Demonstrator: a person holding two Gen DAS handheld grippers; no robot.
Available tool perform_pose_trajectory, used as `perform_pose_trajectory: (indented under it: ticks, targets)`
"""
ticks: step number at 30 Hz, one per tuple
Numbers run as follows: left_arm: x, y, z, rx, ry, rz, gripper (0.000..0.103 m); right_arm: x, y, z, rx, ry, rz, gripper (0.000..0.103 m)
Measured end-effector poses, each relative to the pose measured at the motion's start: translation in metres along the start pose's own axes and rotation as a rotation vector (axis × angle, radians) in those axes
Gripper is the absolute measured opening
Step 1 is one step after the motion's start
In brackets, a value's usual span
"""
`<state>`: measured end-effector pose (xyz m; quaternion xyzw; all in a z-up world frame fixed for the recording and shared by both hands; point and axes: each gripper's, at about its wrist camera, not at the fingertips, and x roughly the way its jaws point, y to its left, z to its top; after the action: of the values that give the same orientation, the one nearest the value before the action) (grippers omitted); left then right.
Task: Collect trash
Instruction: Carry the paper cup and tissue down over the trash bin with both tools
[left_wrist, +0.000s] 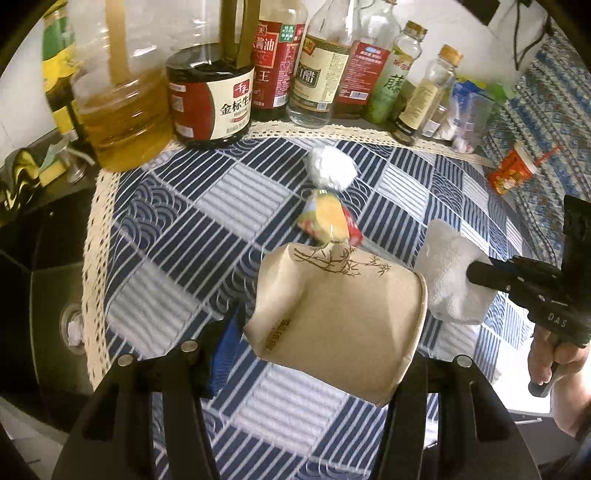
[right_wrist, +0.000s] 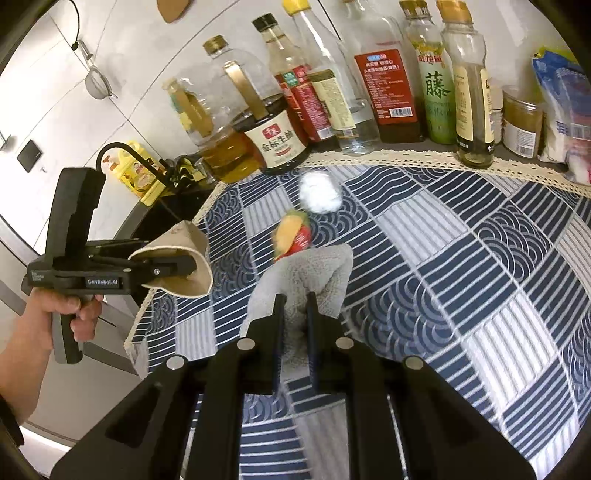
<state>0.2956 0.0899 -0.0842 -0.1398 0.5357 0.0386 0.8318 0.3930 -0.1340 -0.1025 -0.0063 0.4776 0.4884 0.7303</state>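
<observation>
Condiment bottles (right_wrist: 380, 92) line the patterned tablecloth's (right_wrist: 461, 258) back edge.

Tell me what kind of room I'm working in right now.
Most likely a home kitchen counter. A row of condiment bottles, including a soy sauce jug and a cooking oil jug, lines the tiled wall, a strainer hangs there, and a dark sink sits beside the patterned cloth.

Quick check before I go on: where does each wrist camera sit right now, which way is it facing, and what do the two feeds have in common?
Left wrist: sits behind the left gripper, looking steeply down at the blue patterned tablecloth; its fingers hold a squashed paper cup; the right gripper and a hand show at right.
Right wrist: sits behind the right gripper, angled down toward the bottles; its fingers pinch a grey cloth; the left gripper and hand show at left.
Shared: cup, cloth, white wad, colourful wrapper.
</observation>
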Motion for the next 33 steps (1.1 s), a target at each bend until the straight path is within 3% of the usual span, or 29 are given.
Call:
perform_pose_trajectory:
  ticks: [19, 33]
  targets:
    - [-0.077, 0.012, -0.12, 0.021, -0.082, -0.089, 0.053, -0.037, 0.102, -0.082, 0.012, -0.046, -0.089, 0.012]
    - [-0.103, 0.023, -0.198, 0.016, -0.093, -0.143, 0.053, -0.045, 0.16, -0.144, 0.033, -0.04, -0.112, 0.012]
